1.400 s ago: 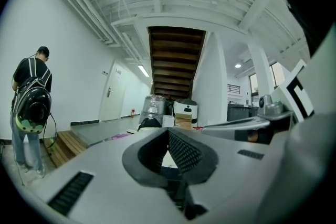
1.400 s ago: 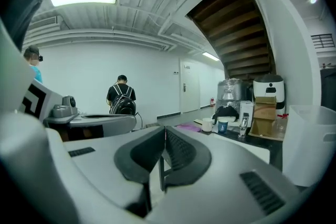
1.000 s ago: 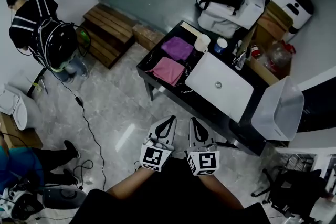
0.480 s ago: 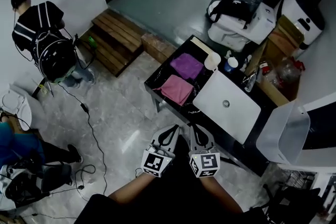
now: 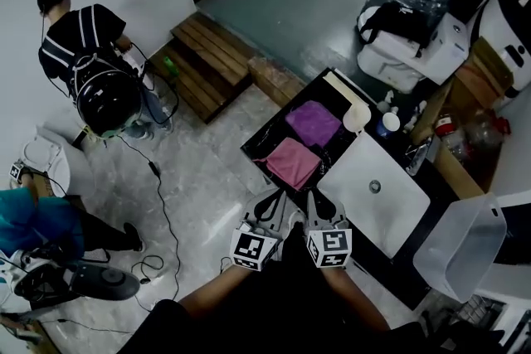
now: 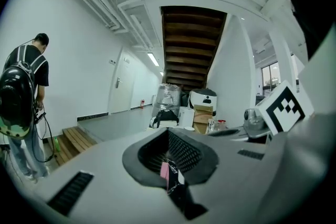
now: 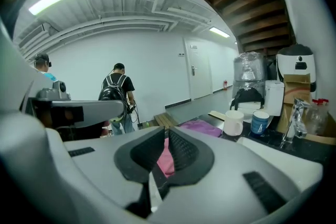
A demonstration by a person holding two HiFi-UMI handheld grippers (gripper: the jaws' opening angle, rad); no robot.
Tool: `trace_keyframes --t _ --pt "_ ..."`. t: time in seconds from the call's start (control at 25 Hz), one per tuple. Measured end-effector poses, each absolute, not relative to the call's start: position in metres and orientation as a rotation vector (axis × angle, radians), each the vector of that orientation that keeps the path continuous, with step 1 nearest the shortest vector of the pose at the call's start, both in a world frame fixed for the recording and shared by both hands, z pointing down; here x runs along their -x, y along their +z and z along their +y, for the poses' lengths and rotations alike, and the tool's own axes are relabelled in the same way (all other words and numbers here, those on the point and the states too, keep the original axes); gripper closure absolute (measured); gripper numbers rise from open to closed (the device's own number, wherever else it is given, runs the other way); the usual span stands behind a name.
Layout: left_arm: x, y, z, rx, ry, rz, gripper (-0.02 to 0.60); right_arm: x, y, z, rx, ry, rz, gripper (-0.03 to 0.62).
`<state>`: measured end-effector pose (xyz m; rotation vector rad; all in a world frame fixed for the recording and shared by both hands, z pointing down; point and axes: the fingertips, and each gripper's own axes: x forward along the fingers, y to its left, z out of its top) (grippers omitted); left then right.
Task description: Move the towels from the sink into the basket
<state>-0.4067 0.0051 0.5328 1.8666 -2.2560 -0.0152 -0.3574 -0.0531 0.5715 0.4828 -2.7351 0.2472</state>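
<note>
Hovering grippers: left gripper (image 5: 275, 195) and right gripper (image 5: 312, 196) side by side near the counter's front edge; grey moulded shells, ribbed black pads.
Jaws: both pairs pressed together, pinching nothing.
Towels: pink towel (image 5: 292, 162) and purple towel (image 5: 314, 123), soft flat squares on the glossy black counter (image 5: 267, 145), beside the basin, not in it.
Sink: smooth white rectangle (image 5: 365, 203) with a round drain.
Basket: translucent white plastic basket (image 5: 456, 253), far right, well apart from the towels.

Left claw (image 5: 273, 196), right claw (image 5: 313, 197): pale grey moulded shells, tapering toward far tips. Inner pads (image 7: 185, 150) black, ribbed. Marker cube (image 5: 251, 249) at near end of each: black squares on white. Wearer's clothing (image 5: 282, 319) black.
</note>
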Motion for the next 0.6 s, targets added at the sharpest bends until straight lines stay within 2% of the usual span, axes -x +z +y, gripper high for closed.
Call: trace_keyframes --t 0.32,0.48,0.6 --pt "0.433 0.551 -0.045 -1.833 0.012 -2.253 0.571 0.388 0.618 -0.116 -0.490 0.250 -2.661 0.568" --pt "0.445 0.562 -0.060 -1.796 0.020 -2.247 0.571 0.403 0.649 -0.143 -0.499 0.301 -2.621 0.487" --pt "0.451 0.570 -0.067 -1.773 0.030 -2.241 0.571 0.415 0.681 -0.153 -0.452 0.298 -2.554 0.465"
